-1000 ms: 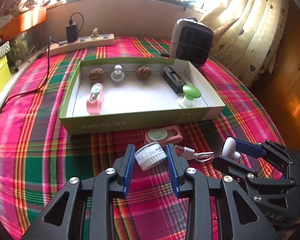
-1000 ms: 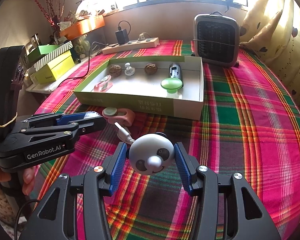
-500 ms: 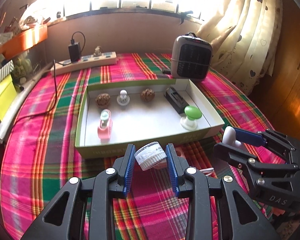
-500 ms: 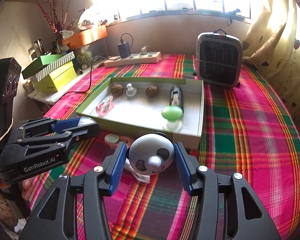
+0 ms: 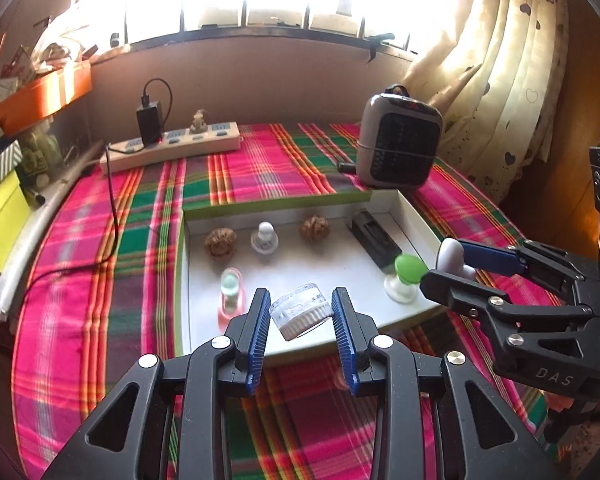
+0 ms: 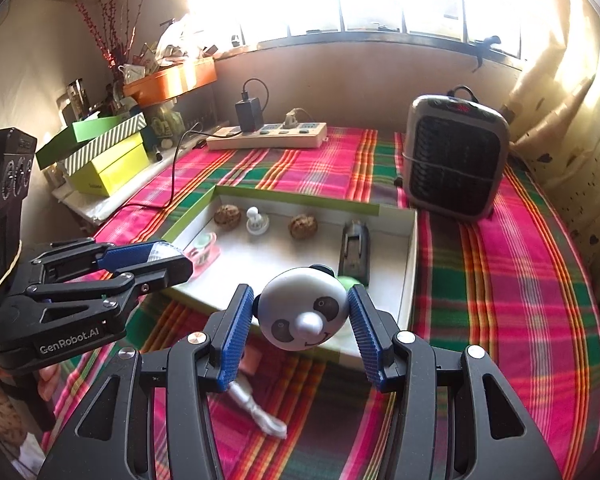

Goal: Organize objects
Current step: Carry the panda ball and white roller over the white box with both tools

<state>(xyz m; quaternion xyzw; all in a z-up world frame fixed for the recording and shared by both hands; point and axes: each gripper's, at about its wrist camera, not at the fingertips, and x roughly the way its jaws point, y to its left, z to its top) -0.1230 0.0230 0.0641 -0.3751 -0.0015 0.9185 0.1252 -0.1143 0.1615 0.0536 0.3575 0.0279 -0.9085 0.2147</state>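
My left gripper [image 5: 302, 314] is shut on a small clear jar with a white lid [image 5: 302, 312], held tilted above the near edge of the green-rimmed white tray [image 5: 332, 280]. My right gripper [image 6: 303, 318] is shut on a white panda-face toy [image 6: 303, 314], lifted over the tray's [image 6: 408, 256] near right corner. The left view shows that gripper [image 5: 456, 262] at the right with the white toy [image 5: 450, 254] in its jaws. In the tray lie two walnuts [image 5: 220, 242] [image 5: 314, 229], a white knob [image 5: 265, 236], a black clip [image 5: 374, 240], a green-capped piece [image 5: 408, 270] and a pink holder [image 5: 231, 298].
A grey heater [image 6: 454, 160] stands behind the tray's right corner. A power strip [image 6: 266, 134] with a black charger and cable lies at the back. Yellow and green boxes [image 6: 104, 160] sit at the left. A pink item [image 6: 252, 360] and a white cable [image 6: 256, 404] lie on the plaid cloth [image 6: 500, 288] below my right gripper.
Both grippers have risen and moved toward the tray, each keeping its object. The jar now hangs over the tray's near edge; the pink item and cable have dropped out of the left view.
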